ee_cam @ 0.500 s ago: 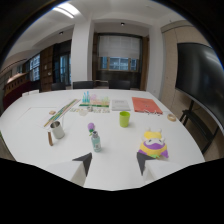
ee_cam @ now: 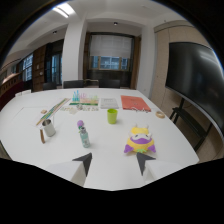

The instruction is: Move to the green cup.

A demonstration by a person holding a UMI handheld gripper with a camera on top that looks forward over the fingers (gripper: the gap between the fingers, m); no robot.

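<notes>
The green cup stands upright on the white table, well beyond my fingers and roughly in line with the gap between them. My gripper is open, its two dark fingertips apart with nothing between them. A small bottle with a purple cap stands just ahead of the left finger. A yellow and purple plush toy sits just ahead of the right finger.
A metal cup stands off to the left. Beyond the green cup lie a red sheet, a white paper and a rack of clear tubes. Chairs line the far edge; a dark screen hangs on the right wall.
The view has shifted leftward and a little forward: the green cup now sits nearer the middle, in line with the gap between the fingers. The fingers stay apart.
</notes>
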